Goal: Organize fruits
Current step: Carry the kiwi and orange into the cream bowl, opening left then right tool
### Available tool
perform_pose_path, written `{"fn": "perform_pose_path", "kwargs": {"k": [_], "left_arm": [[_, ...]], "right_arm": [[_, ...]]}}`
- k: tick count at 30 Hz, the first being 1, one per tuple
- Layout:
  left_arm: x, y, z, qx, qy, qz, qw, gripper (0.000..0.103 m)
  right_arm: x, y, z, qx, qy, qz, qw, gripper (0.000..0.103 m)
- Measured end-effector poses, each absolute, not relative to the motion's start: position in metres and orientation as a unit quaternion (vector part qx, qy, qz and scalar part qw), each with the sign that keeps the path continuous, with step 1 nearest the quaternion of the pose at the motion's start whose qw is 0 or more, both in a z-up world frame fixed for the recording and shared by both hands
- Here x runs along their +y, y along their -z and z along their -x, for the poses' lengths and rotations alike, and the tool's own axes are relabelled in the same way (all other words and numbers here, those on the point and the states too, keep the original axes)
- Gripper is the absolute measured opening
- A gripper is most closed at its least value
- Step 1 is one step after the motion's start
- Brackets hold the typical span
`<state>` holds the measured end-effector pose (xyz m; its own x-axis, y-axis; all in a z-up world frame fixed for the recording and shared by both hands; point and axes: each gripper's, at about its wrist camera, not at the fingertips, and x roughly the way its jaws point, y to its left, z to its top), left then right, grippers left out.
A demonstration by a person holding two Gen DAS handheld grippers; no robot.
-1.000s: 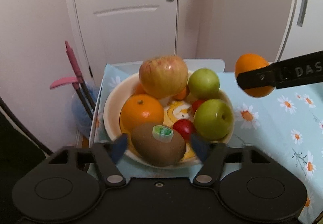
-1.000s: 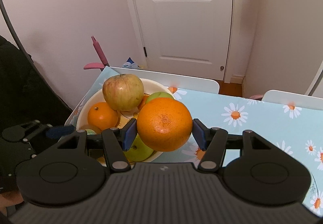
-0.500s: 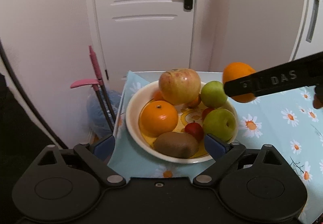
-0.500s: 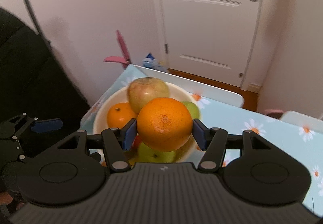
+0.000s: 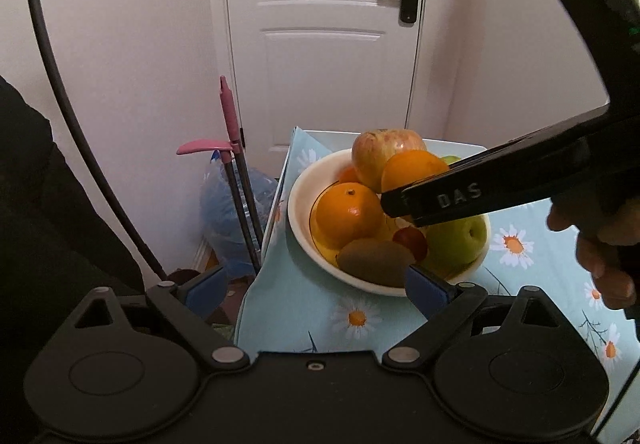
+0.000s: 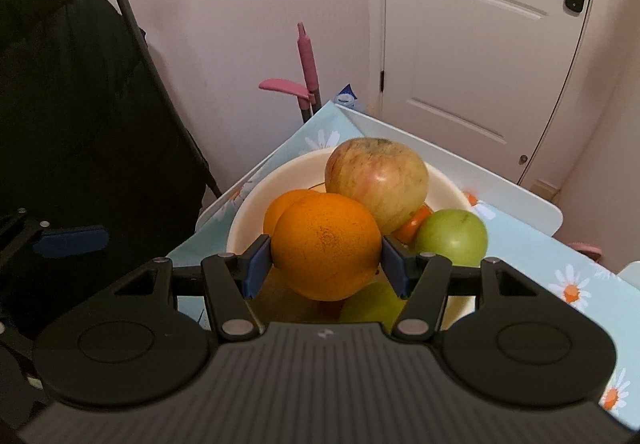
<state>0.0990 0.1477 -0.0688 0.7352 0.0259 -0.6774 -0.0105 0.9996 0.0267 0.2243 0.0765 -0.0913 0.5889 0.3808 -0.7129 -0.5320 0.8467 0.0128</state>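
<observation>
Presently, the right tongs (image 6: 326,258) pinched an orange (image 6: 326,246) between both blue pads — one pad on each side of the fruit. That orange hung over the white bowl (image 5: 298,204), just beside the large apple (image 6: 376,182) and a second orange (image 5: 346,214). The bowl also held a kiwi (image 5: 372,258) and a green apple (image 5: 458,240), and it stood on the daisy-print tabletop (image 5: 292,308). The left tongs (image 5: 316,286) were spread wide, empty — near the bowl's front rim.
</observation>
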Motion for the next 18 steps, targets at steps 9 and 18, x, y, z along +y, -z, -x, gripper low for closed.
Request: {"fn": "perform_pose_path", "kwargs": {"k": [9, 18], "left_arm": [[0.143, 0.075, -0.097, 0.366, 0.004, -0.031, 0.93, 0.098], [0.14, 0.066, -0.096, 0.359, 0.042, -0.041, 0.932, 0.098]], "right_arm": [[0.074, 0.089, -0.216, 0.327, -0.243, 0.107, 0.907, 0.103], [0.044, 0.07, -0.199, 0.332, -0.192, 0.059, 0.922, 0.103]]}}
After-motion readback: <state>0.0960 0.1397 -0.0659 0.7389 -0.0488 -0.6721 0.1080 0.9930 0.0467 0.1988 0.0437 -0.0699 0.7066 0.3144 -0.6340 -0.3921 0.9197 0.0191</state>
